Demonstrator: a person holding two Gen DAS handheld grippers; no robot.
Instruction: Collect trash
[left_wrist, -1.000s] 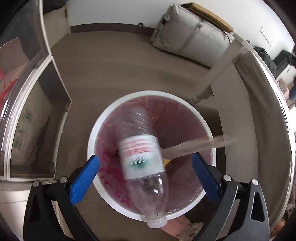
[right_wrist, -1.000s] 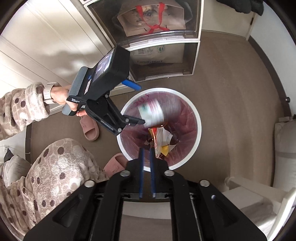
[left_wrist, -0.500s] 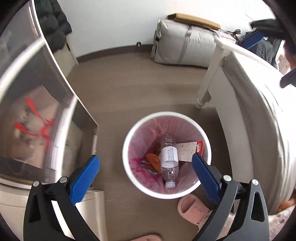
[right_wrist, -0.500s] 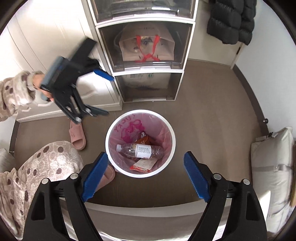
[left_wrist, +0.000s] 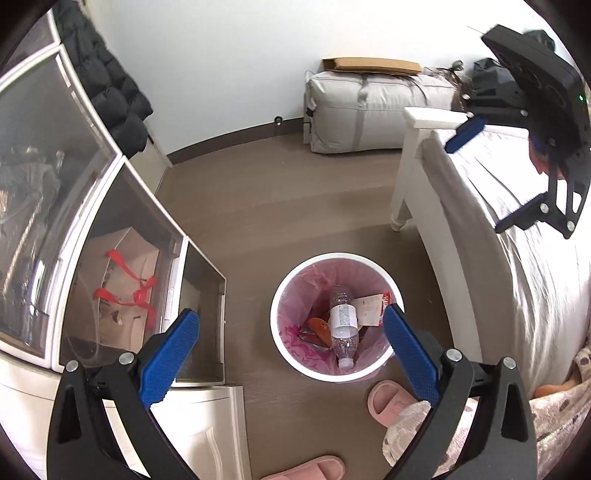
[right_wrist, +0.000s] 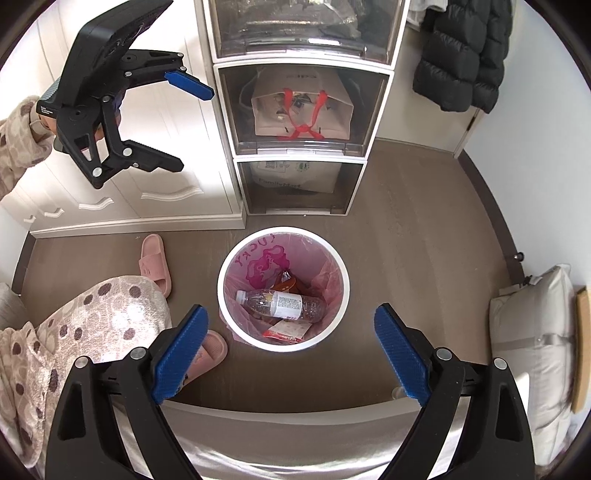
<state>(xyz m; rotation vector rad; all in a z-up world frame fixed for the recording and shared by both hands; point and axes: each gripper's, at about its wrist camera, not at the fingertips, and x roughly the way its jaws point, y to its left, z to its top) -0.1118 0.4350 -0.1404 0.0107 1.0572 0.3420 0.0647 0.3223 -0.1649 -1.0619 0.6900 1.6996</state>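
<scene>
Brown floor (left_wrist: 280, 206) fills both views. Your left gripper (left_wrist: 291, 343) is spread wide and holds nothing; the white bin (left_wrist: 295, 363) sits below and ahead, between its blue pads. Inside lies the plastic bottle (left_wrist: 343, 325) on wrappers (left_wrist: 369, 304). Your right gripper (right_wrist: 291, 350) is likewise released and empty, with the bin (right_wrist: 341, 273) and bottle (right_wrist: 282, 302) just ahead of its fingertips.

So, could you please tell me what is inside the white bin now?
The bin has a pink liner. A clear bottle lies on top, over a wrapper and something orange. Anything beneath these is hidden.
</scene>
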